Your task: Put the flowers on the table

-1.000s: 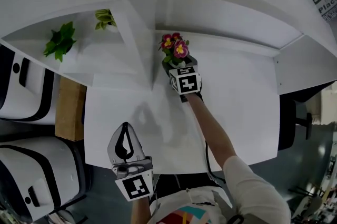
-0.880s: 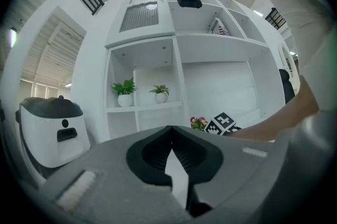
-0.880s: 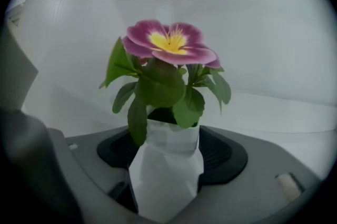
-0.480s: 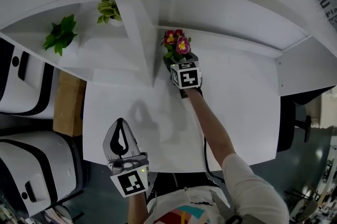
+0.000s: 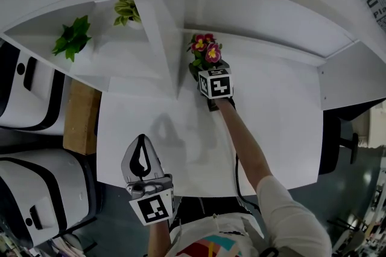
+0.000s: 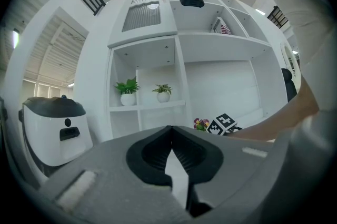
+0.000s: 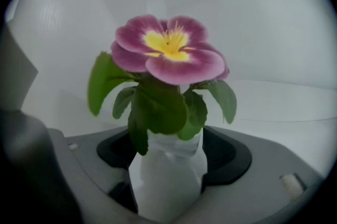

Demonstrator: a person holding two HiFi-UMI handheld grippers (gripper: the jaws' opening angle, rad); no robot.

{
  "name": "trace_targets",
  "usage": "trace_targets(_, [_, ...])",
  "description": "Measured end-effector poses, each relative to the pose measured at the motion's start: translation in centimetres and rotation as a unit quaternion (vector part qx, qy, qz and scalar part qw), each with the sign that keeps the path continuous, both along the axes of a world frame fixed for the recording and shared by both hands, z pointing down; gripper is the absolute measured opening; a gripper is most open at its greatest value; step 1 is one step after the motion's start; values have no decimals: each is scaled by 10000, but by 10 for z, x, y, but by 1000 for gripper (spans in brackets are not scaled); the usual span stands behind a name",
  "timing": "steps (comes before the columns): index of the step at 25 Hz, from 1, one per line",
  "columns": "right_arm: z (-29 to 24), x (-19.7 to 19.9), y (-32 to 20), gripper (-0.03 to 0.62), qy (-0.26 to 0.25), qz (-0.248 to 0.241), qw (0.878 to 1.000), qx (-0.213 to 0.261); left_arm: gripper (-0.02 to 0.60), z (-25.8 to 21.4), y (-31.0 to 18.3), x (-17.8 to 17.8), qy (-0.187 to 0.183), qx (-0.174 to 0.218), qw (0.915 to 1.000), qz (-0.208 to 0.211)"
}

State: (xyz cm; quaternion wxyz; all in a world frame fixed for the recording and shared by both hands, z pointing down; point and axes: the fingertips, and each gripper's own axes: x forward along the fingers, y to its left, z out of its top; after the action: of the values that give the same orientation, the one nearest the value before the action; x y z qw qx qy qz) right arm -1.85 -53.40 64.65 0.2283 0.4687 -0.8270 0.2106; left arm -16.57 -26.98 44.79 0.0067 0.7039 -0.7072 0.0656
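Note:
A pink and yellow flower [image 7: 168,54] with green leaves stands in a small white pot [image 7: 168,181]. My right gripper [image 7: 167,157] is shut on that pot, with one dark pad against each side. The head view puts the flowers [image 5: 205,50] and the right gripper [image 5: 203,69] at the back of the white table [image 5: 277,123], close to the shelf divider. Whether the pot rests on the table I cannot tell. My left gripper [image 5: 141,141] hovers near the table's front edge, shut and holding nothing; its tips [image 6: 171,131] meet.
A white shelf unit at the back left holds two small green plants [image 5: 72,38] [image 5: 125,9]. A white rounded appliance [image 5: 24,87] and a brown box [image 5: 79,123] stand left of the table. A dark chair [image 5: 338,141] is at the right.
Almost nothing has changed: the right gripper keeps the flower pot at the back of the table, and the left gripper has only drifted slightly near the front edge.

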Motion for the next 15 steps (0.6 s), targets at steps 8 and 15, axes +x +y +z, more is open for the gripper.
trace_targets(8, [-7,0,9,420,-4,-215,9998,10,5,0,10,3,21,12,10000,9])
trace_targets(15, [-34,6,29,420,24,-229,9996,171,5,-21,21,9,16,264,9996,114])
